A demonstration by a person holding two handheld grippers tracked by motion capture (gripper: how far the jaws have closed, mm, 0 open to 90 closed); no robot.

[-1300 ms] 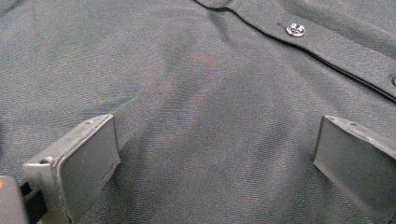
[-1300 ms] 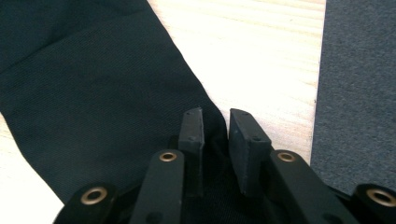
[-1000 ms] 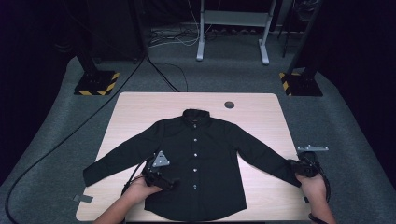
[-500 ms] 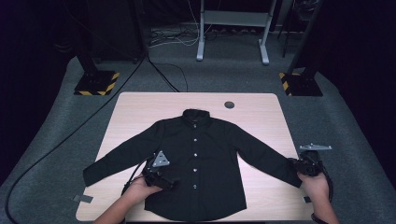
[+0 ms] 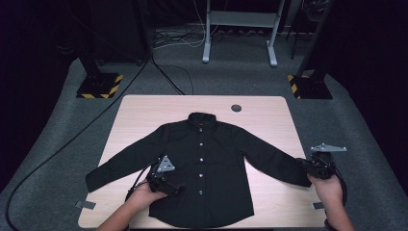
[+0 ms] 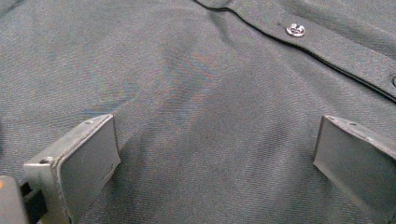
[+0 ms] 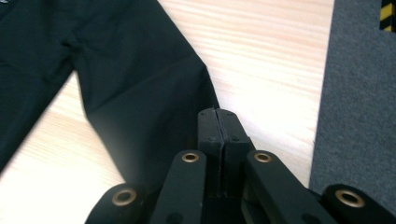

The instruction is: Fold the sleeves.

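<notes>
A black button-up shirt (image 5: 207,159) lies spread flat, front up, on the light wooden table (image 5: 144,115). My left gripper (image 5: 175,188) rests on the shirt's lower front, left of the button row. In the left gripper view it (image 6: 217,140) is open, its grey pads (image 6: 88,149) wide apart on the fabric (image 6: 210,70), a button (image 6: 295,30) beyond. My right gripper (image 5: 304,166) is at the table's right edge. In the right gripper view its jaws (image 7: 218,114) are pressed together on the cuff end of the sleeve (image 7: 140,93).
A round dark hole (image 5: 235,108) marks the table's far side. Grey tape pieces (image 5: 85,204) (image 5: 317,206) sit near the front corners. Stands with yellow-black bases (image 5: 100,85) (image 5: 310,86) and a cable (image 5: 72,139) stand on the grey carpet around.
My right gripper has risen a little with the sleeve end in it. The left gripper and the shirt body have stayed put.
</notes>
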